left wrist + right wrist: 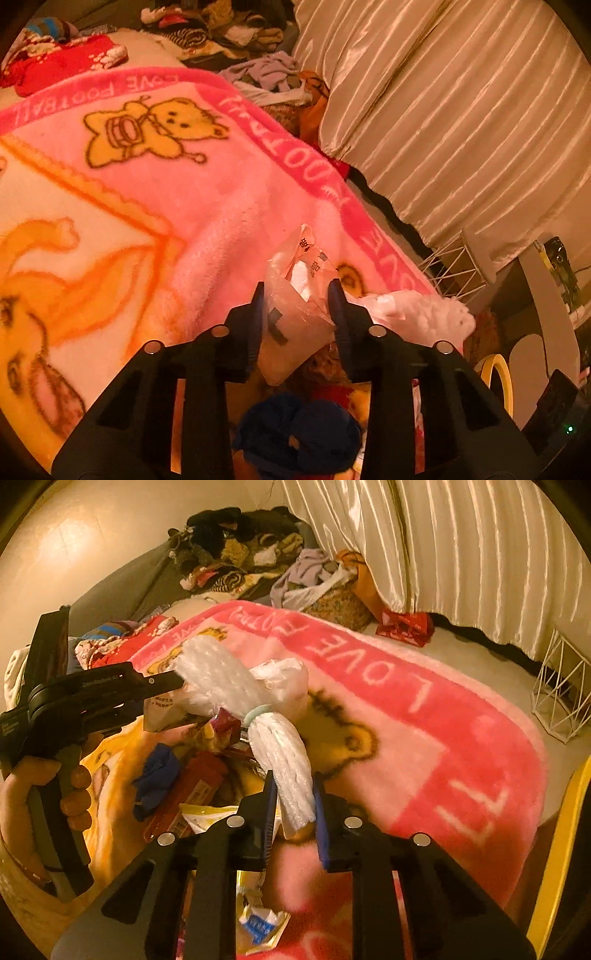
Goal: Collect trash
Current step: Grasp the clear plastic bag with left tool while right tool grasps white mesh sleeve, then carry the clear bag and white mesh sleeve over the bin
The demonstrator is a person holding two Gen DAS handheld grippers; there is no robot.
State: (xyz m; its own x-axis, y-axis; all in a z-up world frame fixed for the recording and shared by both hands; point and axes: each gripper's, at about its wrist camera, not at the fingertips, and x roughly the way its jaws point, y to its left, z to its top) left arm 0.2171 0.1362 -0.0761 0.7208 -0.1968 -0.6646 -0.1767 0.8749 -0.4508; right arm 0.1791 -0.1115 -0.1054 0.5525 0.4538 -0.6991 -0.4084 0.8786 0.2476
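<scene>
Wrappers and blue cloth litter the pink blanket.

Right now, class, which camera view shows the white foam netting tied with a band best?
The right wrist view: the white foam netting shows whole, its band midway and its lower end between the right gripper's fingers. The left wrist view shows only a white fluffy edge beside the left gripper, which holds a clear plastic wrapper.

A blanket fills the frame's middle over the bed, with a clothes pile at upper centre, a curtain upper right, a wire basket at right, and wrappers lower left.
</scene>
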